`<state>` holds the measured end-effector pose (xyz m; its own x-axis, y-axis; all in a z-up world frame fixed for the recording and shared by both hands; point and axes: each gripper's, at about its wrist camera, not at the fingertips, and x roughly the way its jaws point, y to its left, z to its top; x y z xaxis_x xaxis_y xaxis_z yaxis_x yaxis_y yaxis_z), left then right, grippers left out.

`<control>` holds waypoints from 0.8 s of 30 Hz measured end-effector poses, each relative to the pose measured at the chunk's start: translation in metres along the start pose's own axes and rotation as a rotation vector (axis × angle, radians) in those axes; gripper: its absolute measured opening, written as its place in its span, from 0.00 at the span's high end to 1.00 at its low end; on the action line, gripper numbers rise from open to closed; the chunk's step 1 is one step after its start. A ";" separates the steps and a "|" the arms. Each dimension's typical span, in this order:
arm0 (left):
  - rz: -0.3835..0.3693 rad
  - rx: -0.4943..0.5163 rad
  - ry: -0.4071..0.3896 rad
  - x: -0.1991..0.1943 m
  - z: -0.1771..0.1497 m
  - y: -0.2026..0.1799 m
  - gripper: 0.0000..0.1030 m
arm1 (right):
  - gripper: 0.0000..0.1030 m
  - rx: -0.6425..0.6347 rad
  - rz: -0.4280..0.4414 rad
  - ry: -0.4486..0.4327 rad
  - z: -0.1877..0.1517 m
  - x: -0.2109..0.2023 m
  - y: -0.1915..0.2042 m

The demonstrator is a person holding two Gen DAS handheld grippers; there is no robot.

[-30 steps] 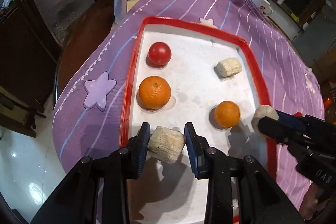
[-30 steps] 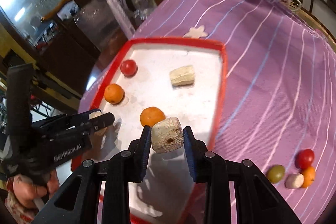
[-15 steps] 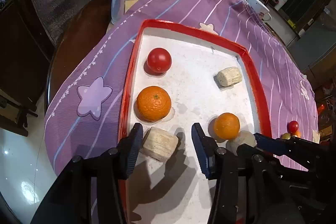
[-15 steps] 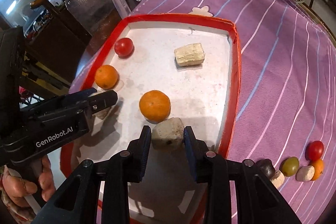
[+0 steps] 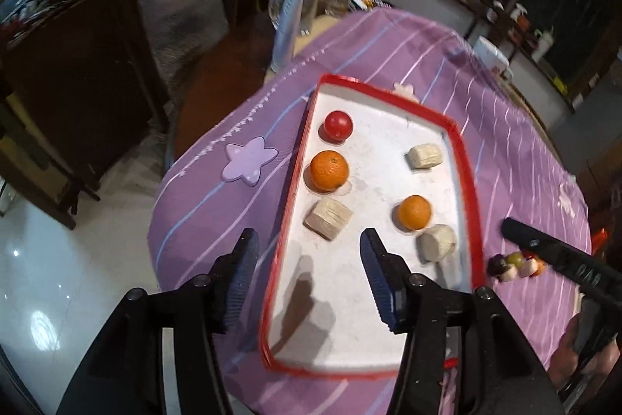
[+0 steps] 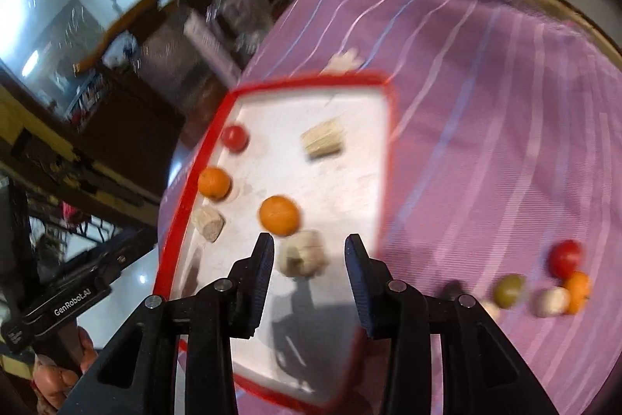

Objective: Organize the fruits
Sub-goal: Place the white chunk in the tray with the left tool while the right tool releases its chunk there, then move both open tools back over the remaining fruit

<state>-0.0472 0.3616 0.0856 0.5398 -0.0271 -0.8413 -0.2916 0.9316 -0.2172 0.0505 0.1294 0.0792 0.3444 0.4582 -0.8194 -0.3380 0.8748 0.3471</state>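
Both grippers, left and right, hang empty with jaws spread above the tray, its fruit lying in two sorted columns toward twelve o'clock.

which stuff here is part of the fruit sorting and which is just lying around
Part of the job:
red-rimmed tray
red tomato
two oranges
three beige chunks
small fruits on the cloth
left claw, open
right claw, open

Just lying about:
star coaster
glass pitcher
white cup

Dark wooden cabinet, glossy white floor
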 end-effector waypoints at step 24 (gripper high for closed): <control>-0.062 0.312 0.016 -0.036 -0.062 -0.213 0.40 | 0.59 0.347 -0.187 -0.153 -0.105 -0.156 -0.225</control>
<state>-0.0537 0.1419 0.1308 0.5355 -0.0912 -0.8396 -0.0008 0.9941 -0.1084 -0.0189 -0.1552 0.0812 0.5065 0.2817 -0.8149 0.0484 0.9343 0.3531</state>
